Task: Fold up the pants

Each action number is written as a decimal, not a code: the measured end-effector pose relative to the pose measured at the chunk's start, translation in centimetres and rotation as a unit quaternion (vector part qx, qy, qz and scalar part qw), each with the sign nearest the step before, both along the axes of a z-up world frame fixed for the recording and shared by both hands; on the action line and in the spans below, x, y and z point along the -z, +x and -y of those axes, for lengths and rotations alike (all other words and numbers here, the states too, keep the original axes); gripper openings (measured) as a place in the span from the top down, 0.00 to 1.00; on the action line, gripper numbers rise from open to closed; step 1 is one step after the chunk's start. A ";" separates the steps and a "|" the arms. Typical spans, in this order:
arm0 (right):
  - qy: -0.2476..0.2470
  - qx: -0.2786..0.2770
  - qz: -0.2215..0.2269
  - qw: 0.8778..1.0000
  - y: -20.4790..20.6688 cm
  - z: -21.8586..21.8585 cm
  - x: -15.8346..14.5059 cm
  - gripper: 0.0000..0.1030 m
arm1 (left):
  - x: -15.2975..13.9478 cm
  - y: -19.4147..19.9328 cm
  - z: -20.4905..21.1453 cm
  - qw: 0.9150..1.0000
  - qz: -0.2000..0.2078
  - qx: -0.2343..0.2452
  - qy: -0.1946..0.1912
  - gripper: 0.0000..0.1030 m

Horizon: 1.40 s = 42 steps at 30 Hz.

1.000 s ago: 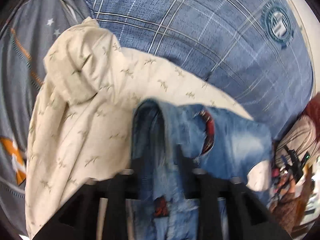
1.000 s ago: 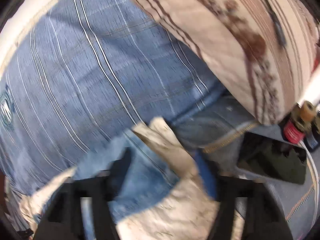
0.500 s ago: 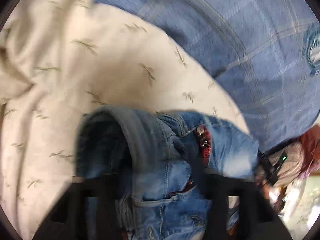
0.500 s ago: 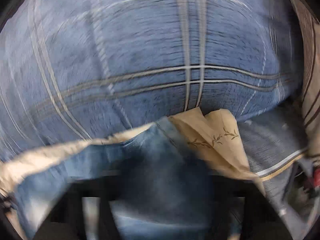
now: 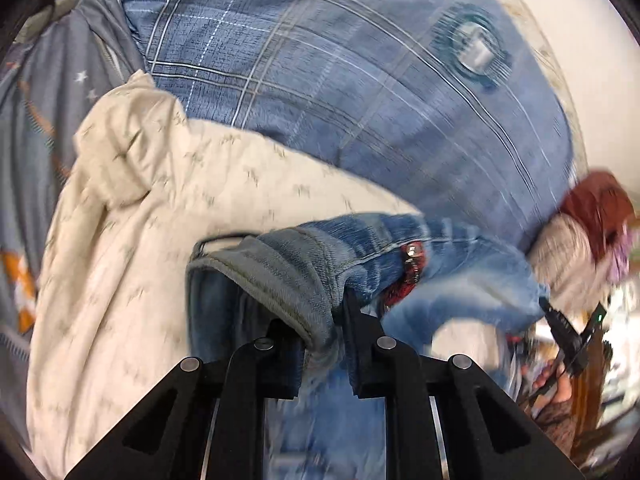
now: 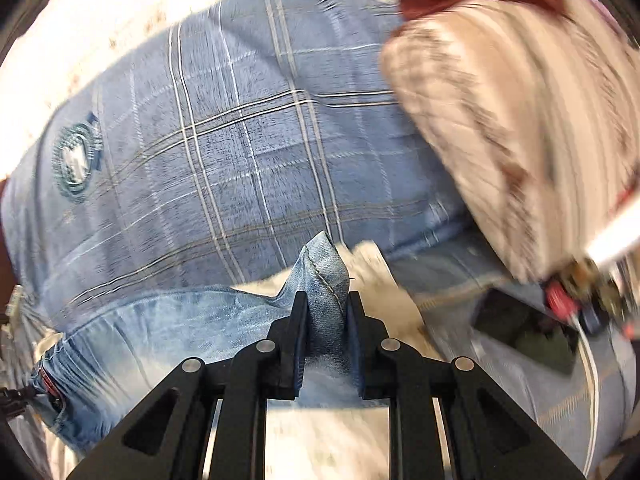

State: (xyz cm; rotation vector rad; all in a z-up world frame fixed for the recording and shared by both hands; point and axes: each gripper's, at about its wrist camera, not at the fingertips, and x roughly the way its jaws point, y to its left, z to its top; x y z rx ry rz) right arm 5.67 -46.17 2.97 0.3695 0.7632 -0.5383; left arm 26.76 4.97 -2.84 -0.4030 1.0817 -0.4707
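The pants are faded blue jeans (image 5: pixel 360 248) with a red patch near the waist. They are held up between both grippers over a bed. My left gripper (image 5: pixel 322 320) is shut on a thick folded edge of the jeans. My right gripper (image 6: pixel 326 304) is shut on another seamed edge of the jeans (image 6: pixel 324 276), and the denim stretches away to the left below it. The other gripper (image 5: pixel 568 332) shows at the right of the left wrist view.
A cream patterned blanket (image 5: pixel 160 216) lies under the jeans. A blue plaid bedcover (image 6: pixel 248 152) spreads beyond it. A striped beige pillow (image 6: pixel 520 128) sits at the right, with a dark phone (image 6: pixel 524 328) below it. A grey star-print cloth (image 5: pixel 52 92) lies left.
Both grippers have swung and pulled back with the jeans still held. The denim is now stretched wider between them, and the views show more of the bed.
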 end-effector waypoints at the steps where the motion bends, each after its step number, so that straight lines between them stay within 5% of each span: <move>1: 0.009 0.005 0.006 1.000 -2.3 -0.4 0.2 0.83 | 0.1 -1.8 -0.6 1.000 0.007 0.008 0.002 0.84; 5: 0.059 0.043 0.016 0.997 -11.1 -1.3 3.0 0.82 | 1.2 -9.1 -3.0 0.999 0.004 0.040 0.013 0.82; 9: 0.119 0.095 -0.036 0.988 -17.4 -1.6 8.2 0.76 | 6.2 -12.7 -3.4 0.993 -0.080 0.071 0.057 0.87; 13: 0.137 0.124 0.013 0.983 -22.0 -3.6 6.8 0.65 | 5.8 -16.1 -8.1 0.993 -0.104 0.056 -0.016 0.85; 15: 0.143 0.114 0.034 0.983 -22.8 -5.3 5.9 0.58 | 4.2 -17.4 -11.2 0.992 -0.096 0.019 -0.073 0.70; 17: 0.168 0.088 0.057 0.980 -22.3 -7.0 5.6 0.44 | 3.1 -17.6 -12.3 0.992 -0.086 -0.003 -0.096 0.41; 18: 0.182 0.072 0.064 0.979 -21.7 -8.1 5.7 0.38 | 2.5 -17.8 -12.4 0.992 -0.079 -0.011 -0.096 0.39; 21: 0.254 0.013 0.071 0.965 -18.8 -11.7 7.7 0.34 | 2.2 -18.1 -11.6 0.989 -0.096 -0.006 -0.111 0.39; 25: 0.386 -0.056 0.050 0.919 -14.4 -16.8 12.0 0.34 | 2.9 -18.5 -10.0 0.988 -0.116 0.007 -0.102 0.39; 30: 0.457 -0.103 0.019 0.883 -10.2 -22.0 15.3 0.34 | 4.3 -17.5 -9.4 0.983 -0.151 -0.007 -0.101 0.39; 32: 0.467 -0.103 0.023 0.878 -8.6 -23.2 15.8 0.34 | 4.8 -16.2 -9.2 0.982 -0.161 -0.013 -0.098 0.43; 33: 0.461 -0.096 0.031 0.881 -8.3 -23.4 16.1 0.35 | 4.9 -15.9 -9.1 0.982 -0.164 -0.013 -0.092 0.50; 34: 0.457 -0.086 0.045 0.884 -8.2 -23.4 16.0 0.51 | 4.7 -15.9 -9.1 0.982 -0.166 -0.010 -0.084 0.65; 36: 0.460 -0.084 0.055 0.882 -7.9 -23.3 15.5 0.92 | 4.0 -15.8 -9.1 0.984 -0.156 -0.003 -0.090 0.73; 42: 0.403 -0.145 0.069 0.901 -12.4 -24.2 10.2 0.94 | 1.3 -19.9 -9.7 0.989 -0.094 0.051 -0.098 0.76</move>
